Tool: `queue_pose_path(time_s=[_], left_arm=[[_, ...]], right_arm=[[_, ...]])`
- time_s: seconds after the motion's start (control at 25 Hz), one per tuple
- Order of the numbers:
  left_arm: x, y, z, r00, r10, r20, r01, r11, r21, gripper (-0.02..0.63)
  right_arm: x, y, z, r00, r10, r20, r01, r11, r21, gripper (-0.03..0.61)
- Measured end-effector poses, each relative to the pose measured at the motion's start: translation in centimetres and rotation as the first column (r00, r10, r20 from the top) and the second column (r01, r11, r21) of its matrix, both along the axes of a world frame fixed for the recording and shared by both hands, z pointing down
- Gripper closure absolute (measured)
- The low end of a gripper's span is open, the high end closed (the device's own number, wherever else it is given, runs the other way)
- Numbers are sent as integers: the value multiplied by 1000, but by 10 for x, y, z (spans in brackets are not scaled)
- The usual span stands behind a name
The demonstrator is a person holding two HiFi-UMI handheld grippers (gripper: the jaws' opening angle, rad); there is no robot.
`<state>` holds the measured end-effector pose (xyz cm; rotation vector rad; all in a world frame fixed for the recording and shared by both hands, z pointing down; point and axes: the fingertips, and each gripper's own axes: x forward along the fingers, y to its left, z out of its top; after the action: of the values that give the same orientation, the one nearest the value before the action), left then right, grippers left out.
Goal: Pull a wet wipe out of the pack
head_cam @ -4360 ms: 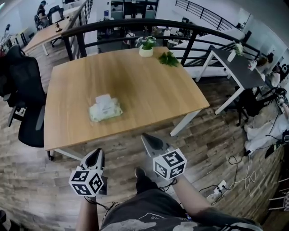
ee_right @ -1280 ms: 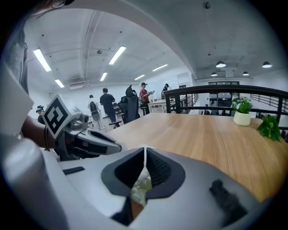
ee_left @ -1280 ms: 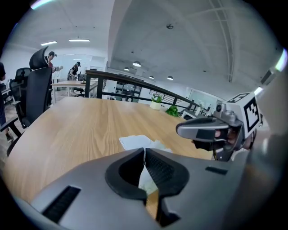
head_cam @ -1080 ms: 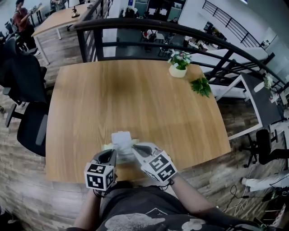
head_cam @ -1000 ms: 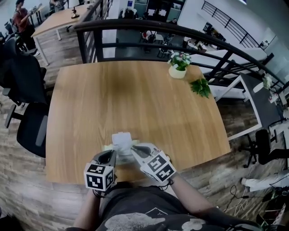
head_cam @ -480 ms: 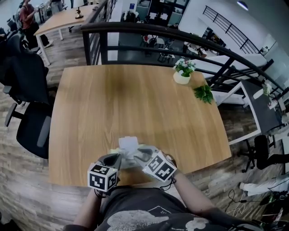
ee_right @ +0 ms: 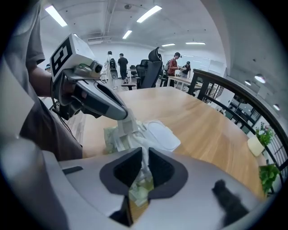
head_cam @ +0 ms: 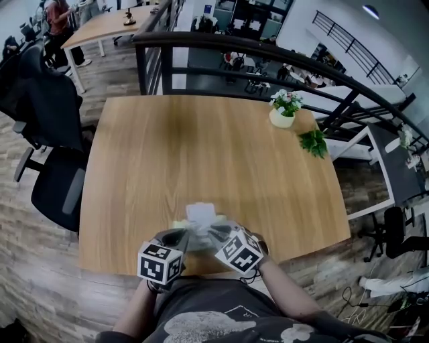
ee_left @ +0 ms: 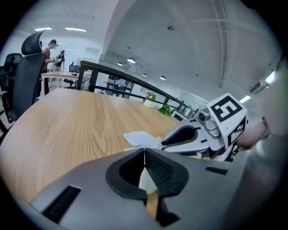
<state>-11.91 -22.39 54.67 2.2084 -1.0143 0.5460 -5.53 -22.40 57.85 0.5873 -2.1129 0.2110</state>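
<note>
Both tools, earlier below the bench [head_cam: 201, 134] edge, now meet at the pack [head_cam: 201, 214], lower centre; left tool [head_cam: 181, 235] clenched against it; right tool [head_cam: 212, 232] grasps the wet wipe [ee_right: 145, 158].

Bright, even indoor light falls from white ceiling strip lamps [ee_right: 148, 13]; shadows on the light wooden tabletop [head_cam: 201, 154] are faint. Wide-angle lenses bow the black metal railing [head_cam: 201, 40] and darken the corners. Up close, the right gripper [ee_right: 145, 157] blurs.
</note>
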Motion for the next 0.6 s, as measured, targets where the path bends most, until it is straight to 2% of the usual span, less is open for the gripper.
queue_pose_path(time_s=[0.12, 0.4, 0.6], left_arm=[[-1, 1, 0, 1000, -4, 5, 4, 1000, 1, 595], [1, -1, -3, 999, -24, 21, 24, 1000, 5, 595], [3, -1, -3, 998, -44, 34, 43, 999, 9, 595]], right_arm=[[-1, 3, 0, 1000, -1, 13, 1, 1000, -3, 537], [2, 2, -5, 999, -8, 53, 9, 1000, -2, 543], [12, 0, -7, 996, 25, 87, -24, 1000, -9, 545]])
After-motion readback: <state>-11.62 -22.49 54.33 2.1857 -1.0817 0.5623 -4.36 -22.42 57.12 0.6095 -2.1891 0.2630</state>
